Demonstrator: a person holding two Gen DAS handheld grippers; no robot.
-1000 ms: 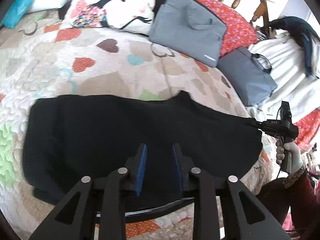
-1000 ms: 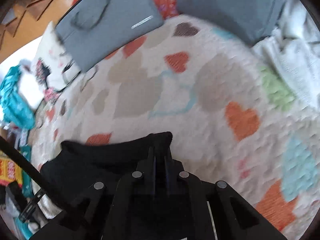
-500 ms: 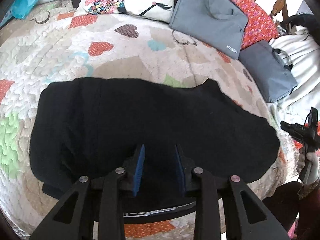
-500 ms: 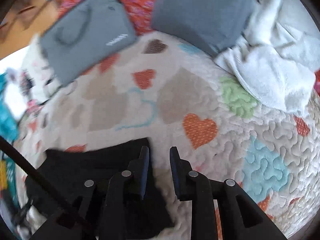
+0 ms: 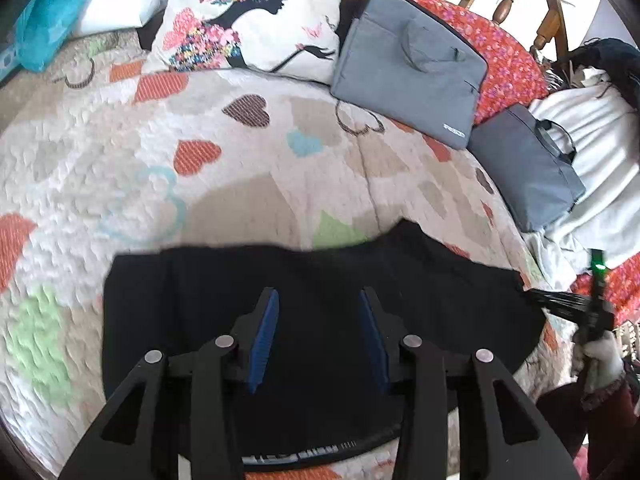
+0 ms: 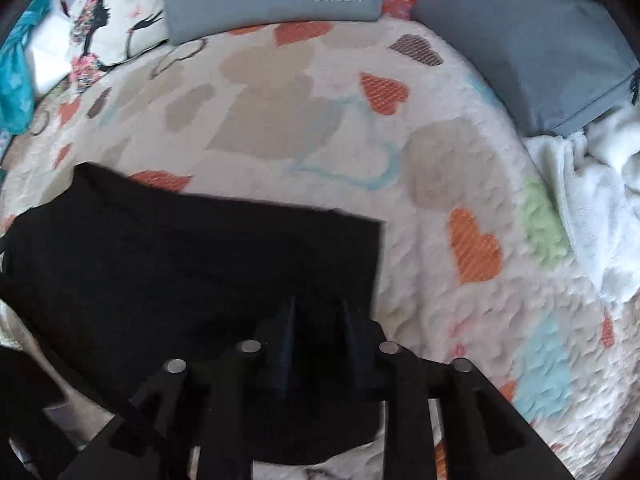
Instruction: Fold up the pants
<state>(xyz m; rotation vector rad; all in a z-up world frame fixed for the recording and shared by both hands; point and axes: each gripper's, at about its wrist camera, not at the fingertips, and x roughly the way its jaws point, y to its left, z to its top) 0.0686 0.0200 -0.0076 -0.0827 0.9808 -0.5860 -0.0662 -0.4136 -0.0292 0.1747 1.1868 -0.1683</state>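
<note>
The black pants (image 5: pixel 320 280) lie flat on the heart-patterned quilt (image 5: pixel 240 160), folded into a wide dark band. My left gripper (image 5: pixel 318 300) is open and hovers over the middle of the pants, with blue pads apart. My right gripper (image 6: pixel 318 308) is open over the right end of the pants (image 6: pixel 200 248), near their straight right edge. In the left wrist view the right gripper (image 5: pixel 560 304) shows at the pants' far right end, held by a gloved hand.
Two grey laptop bags (image 5: pixel 408 64) (image 5: pixel 528 164) lie at the back right. A printed pillow (image 5: pixel 248 20) and a teal cloth (image 5: pixel 44 20) sit at the back left. White towels (image 6: pixel 600 200) are piled at the right. A red floral cushion (image 5: pixel 508 60) lies behind the bags.
My right gripper let go of the pants' corner, opened, and now sits over the right end. My left gripper opened wider. The pants settled flat.
</note>
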